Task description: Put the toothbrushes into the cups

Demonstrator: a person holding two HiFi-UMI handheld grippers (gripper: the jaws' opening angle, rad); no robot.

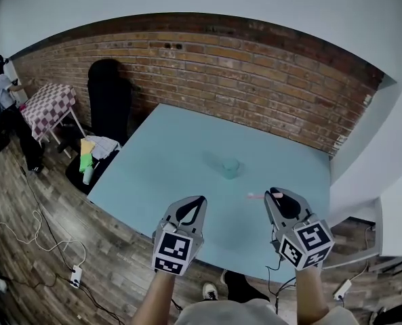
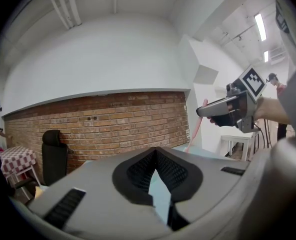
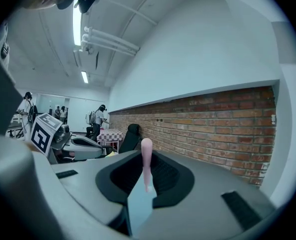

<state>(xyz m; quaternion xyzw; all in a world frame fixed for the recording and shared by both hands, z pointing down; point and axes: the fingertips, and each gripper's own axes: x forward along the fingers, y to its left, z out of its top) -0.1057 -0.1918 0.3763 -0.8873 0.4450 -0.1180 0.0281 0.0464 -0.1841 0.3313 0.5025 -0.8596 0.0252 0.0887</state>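
A teal cup (image 1: 230, 168) stands upright near the middle of the light blue table (image 1: 167, 154). My right gripper (image 1: 272, 195) hovers over the table's near right part, shut on a pink toothbrush (image 1: 255, 196) whose end pokes out to the left. In the right gripper view the pink toothbrush (image 3: 147, 149) stands between the jaws of the right gripper (image 3: 148, 158). My left gripper (image 1: 198, 200) is held level beside it, shut and with nothing in it. From the left gripper (image 2: 156, 154) I see the right gripper (image 2: 228, 109) with the toothbrush (image 2: 193, 131) hanging from it.
A brick wall (image 1: 255, 80) runs behind the table. A black chair (image 1: 109, 97), a checkered small table (image 1: 50, 107) and a person (image 1: 4, 97) are at the far left. Clothes lie beside the table's left corner (image 1: 92, 151). Cables (image 1: 45, 242) lie on the wooden floor.
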